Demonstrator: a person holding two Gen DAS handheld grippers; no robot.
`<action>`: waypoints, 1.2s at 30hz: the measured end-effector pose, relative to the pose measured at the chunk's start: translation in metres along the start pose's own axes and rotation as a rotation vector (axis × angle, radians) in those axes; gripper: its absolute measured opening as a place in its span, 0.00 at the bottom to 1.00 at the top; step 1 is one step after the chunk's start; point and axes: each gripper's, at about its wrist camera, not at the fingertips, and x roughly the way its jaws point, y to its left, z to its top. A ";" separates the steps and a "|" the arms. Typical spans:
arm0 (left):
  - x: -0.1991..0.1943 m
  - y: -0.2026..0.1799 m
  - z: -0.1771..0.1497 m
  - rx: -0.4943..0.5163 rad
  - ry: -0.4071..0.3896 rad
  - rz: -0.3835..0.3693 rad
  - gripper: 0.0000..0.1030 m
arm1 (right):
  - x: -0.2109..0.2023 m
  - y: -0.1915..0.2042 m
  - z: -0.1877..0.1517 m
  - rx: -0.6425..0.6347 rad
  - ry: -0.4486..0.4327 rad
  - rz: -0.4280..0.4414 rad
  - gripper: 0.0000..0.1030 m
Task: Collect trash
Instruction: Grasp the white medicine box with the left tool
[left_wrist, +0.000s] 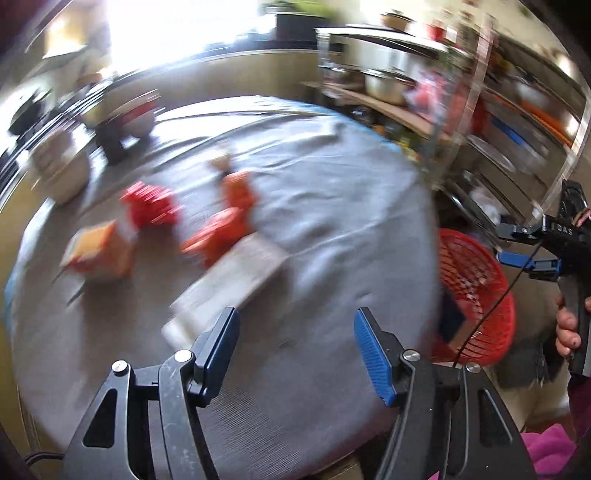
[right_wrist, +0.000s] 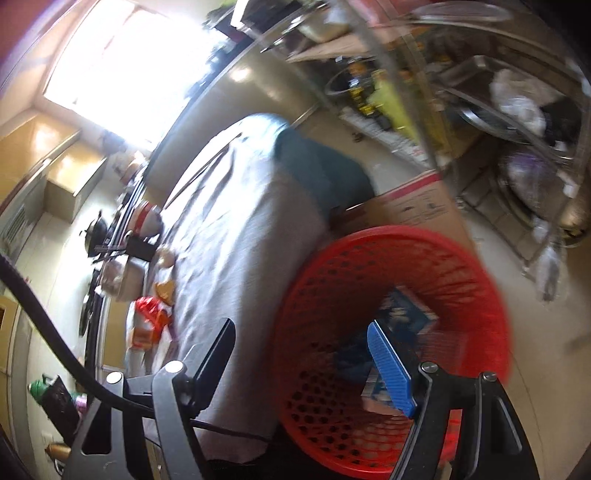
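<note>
A round table with a grey cloth (left_wrist: 332, 221) holds scattered trash: a flat white carton (left_wrist: 229, 284), orange wrappers (left_wrist: 221, 229), a red packet (left_wrist: 151, 206) and an orange-and-white box (left_wrist: 98, 251). My left gripper (left_wrist: 295, 339) is open and empty just right of the white carton. A red mesh basket (right_wrist: 399, 332) stands on the floor beside the table, with a blue box (right_wrist: 402, 321) inside. My right gripper (right_wrist: 301, 350) is open and empty over the basket's rim; it also shows in the left wrist view (left_wrist: 517, 245).
Bowls and a dark pot (left_wrist: 122, 122) stand at the table's far left. Metal shelving (left_wrist: 480, 110) with pots and bags lines the right. A cardboard box (right_wrist: 417, 210) sits behind the basket. A cable (right_wrist: 37, 314) crosses the right wrist view.
</note>
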 end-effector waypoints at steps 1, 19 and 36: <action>-0.003 0.010 -0.004 -0.029 0.002 0.008 0.63 | 0.008 0.012 -0.001 -0.019 0.014 0.015 0.75; -0.007 0.073 -0.018 -0.190 -0.021 0.032 0.64 | 0.056 0.109 -0.045 -0.232 0.113 0.107 0.75; 0.071 0.060 0.026 -0.093 0.069 -0.114 0.69 | 0.056 0.092 -0.037 -0.179 0.119 0.123 0.75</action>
